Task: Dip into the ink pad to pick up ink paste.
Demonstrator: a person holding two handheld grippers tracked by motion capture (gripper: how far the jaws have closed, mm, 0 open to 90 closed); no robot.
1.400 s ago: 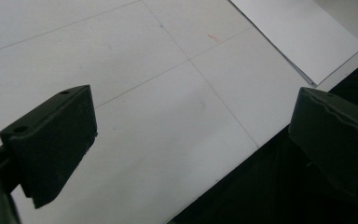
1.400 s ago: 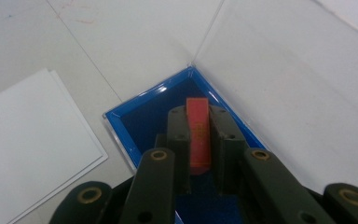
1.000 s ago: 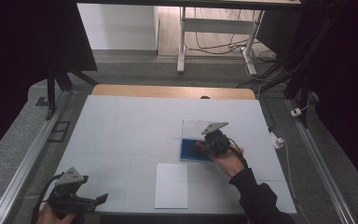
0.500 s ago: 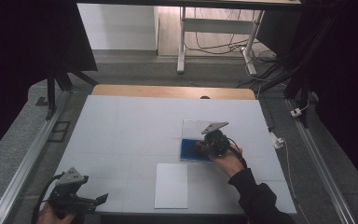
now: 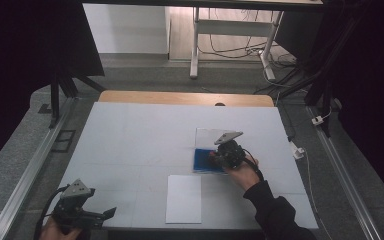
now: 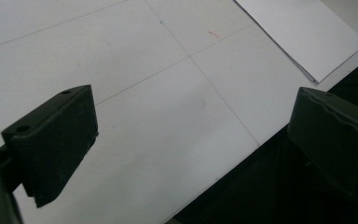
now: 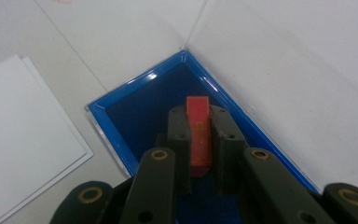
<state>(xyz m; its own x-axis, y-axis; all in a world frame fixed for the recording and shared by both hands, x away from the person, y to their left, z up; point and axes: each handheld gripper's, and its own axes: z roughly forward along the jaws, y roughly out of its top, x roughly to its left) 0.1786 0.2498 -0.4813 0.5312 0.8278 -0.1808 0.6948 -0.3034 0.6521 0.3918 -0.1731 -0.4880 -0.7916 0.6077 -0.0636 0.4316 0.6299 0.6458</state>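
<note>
Little has moved since the earlier frames: the right gripper (image 5: 219, 154) has stayed over the blue box with only a slight shift of the hand, and the left gripper (image 5: 96, 215) has kept its place at the near left corner of the surface (image 5: 130, 140).

High view: the blue box (image 5: 202, 160) lies right of centre, its clear lid (image 5: 207, 136) open and flat on the far side. A white sheet of paper (image 5: 184, 198) lies near the front edge, just in front of the box and apart from it. The right hand (image 5: 242, 169) holds its gripper with the jaws pointing into the box.

Left gripper view: the jaws stand wide apart with nothing between them, hovering over the edge of the surface; a corner of the white sheet (image 6: 303, 32) shows at the top right.

Right gripper view: the jaws are closed on a small red card (image 7: 199, 133), held upright on edge between them, above the dark blue floor of the box (image 7: 135, 109) and inside its walls.

The step in hand looks like either placing the card in the box or lifting it out; I cannot tell which. Either way, keep the card square to the box walls, move straight up or down and clear of the rim, and hold the grip firm but light so the thin card does not bend or twist.
</note>
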